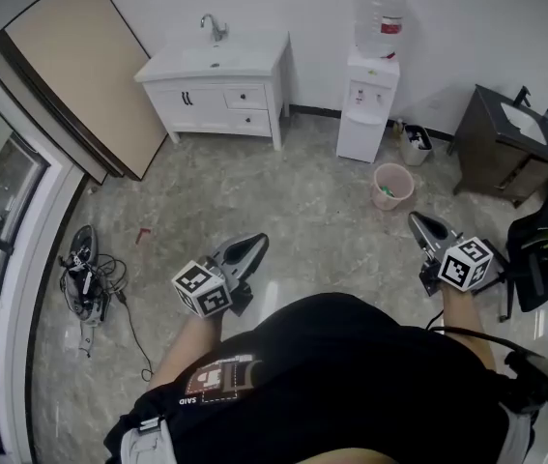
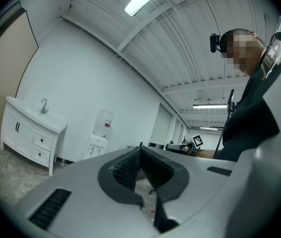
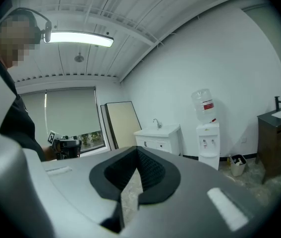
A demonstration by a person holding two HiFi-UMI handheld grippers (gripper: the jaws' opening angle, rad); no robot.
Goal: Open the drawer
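The left gripper [image 1: 252, 244] and right gripper [image 1: 420, 222] were held with fingers shut and empty, presumably for the approach; the drawer [image 1: 245, 97] was closed in the white vanity [image 1: 179, 66], well apart across the floor [image 1: 283, 196].

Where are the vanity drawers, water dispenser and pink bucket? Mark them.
vanity drawers [image 1: 245, 97]: head view, upper drawer front.
water dispenser [image 1: 363, 114]: head view, white cabinet front.
pink bucket [image 1: 388, 203]: head view, outer wall.

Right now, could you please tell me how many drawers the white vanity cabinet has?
2: the upper drawer and the lower drawer beneath it, both shut, on the right half of the white vanity cabinet.
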